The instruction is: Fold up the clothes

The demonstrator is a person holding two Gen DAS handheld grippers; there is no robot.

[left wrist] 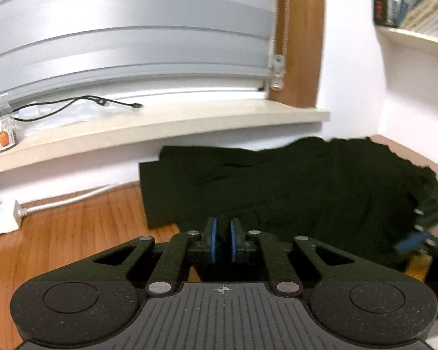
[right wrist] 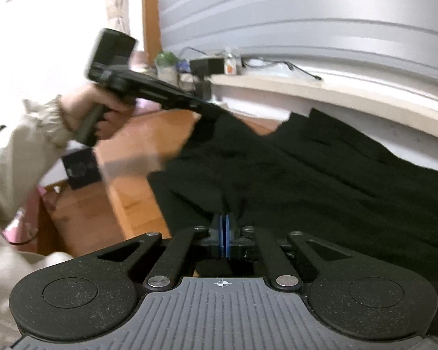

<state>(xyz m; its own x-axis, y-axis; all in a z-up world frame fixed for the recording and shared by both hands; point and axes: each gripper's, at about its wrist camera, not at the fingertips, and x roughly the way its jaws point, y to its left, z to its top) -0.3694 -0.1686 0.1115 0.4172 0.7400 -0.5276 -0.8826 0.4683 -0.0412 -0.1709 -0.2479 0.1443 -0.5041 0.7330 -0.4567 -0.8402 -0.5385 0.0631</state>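
Below the windowsill (left wrist: 160,125), a dark garment (left wrist: 306,180) lies spread on the wooden table (left wrist: 73,227), its far edge against the wall. My left hand-held gripper (left wrist: 223,240) and right hand-held gripper (right wrist: 226,233) each pinch its near edge, lifting it. I judge a fold is under way; next, both corners must travel together, evenly.

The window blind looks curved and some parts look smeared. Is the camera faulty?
No fault visible. Left wrist view: the fisheye lens bows the blind and sill; the right gripper at the edge is motion-blurred. Right wrist view: the same bowing; the hand and left gripper are smeared, and the dark garment shows little detail.
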